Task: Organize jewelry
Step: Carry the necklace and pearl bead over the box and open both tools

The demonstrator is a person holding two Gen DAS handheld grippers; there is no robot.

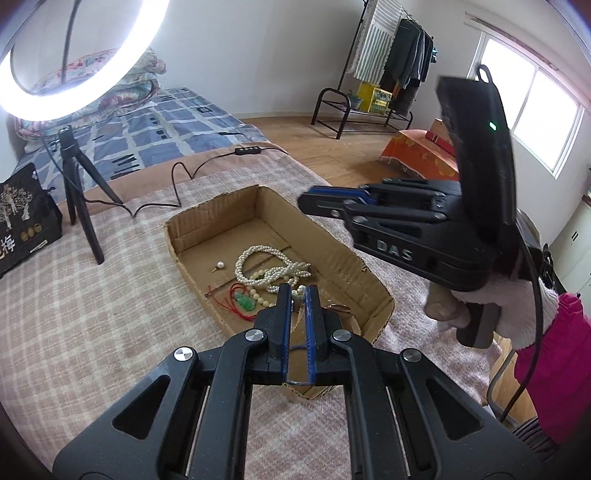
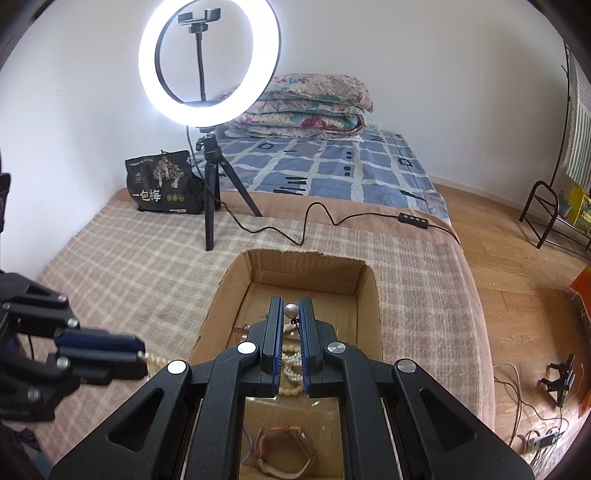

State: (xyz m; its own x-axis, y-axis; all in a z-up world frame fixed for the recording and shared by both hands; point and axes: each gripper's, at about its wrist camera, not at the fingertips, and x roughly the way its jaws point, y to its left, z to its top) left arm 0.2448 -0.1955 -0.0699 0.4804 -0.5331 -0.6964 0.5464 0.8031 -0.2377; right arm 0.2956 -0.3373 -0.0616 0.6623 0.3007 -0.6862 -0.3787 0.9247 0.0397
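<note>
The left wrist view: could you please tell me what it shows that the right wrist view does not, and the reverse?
Only the left wrist view shows the window, the clothes rack, the green pendant and the right hand-held gripper above the box.

Only the right wrist view shows the phone clamp, the floor cables and the left hand-held gripper pinching cream beads.

Both show the cardboard box, the pearl necklace, the ring light and the black bag.
</note>
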